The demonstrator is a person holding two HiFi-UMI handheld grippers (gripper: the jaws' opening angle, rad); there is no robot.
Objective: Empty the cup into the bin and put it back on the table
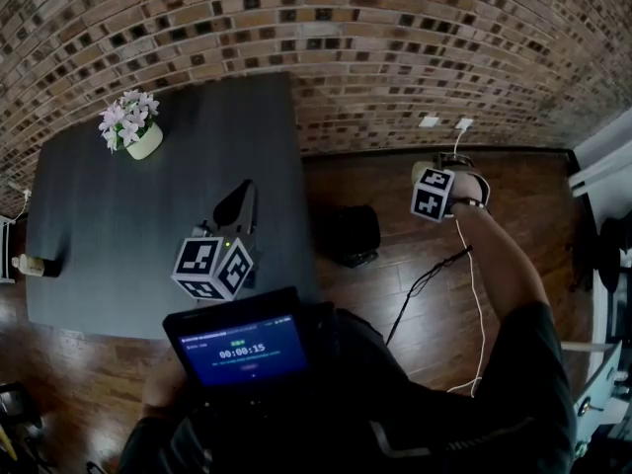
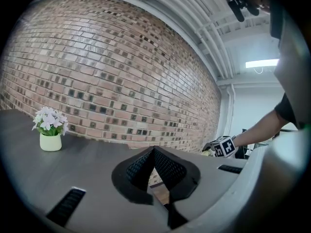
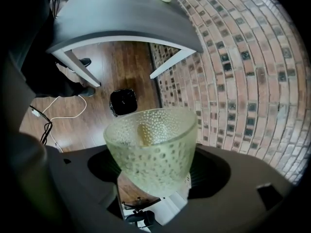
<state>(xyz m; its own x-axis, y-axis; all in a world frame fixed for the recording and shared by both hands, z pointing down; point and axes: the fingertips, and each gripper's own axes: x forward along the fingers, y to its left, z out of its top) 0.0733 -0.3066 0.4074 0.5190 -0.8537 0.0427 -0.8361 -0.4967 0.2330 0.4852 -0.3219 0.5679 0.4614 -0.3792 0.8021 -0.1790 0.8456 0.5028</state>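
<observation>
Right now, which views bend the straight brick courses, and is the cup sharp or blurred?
Head view: the brick wall bows strongly. Left gripper view: the wall arches too; the ceiling light glares white. Right gripper view: the wall bulges; the dimpled glass cup is sharp.

Cup [image 3: 151,149]: clear dimpled glass, something yellowish showing inside; sitting tilted between the right gripper's [image 3: 155,168] jaws, well off the table [image 1: 148,225]. Bin [image 1: 348,235]: black, open-topped, standing upright on the floor beside the table's right edge.

Flowerpot [image 1: 144,143] on table [image 1: 118,225] far corner; bin [image 1: 352,231] on floor [image 1: 395,191] right of table.
</observation>
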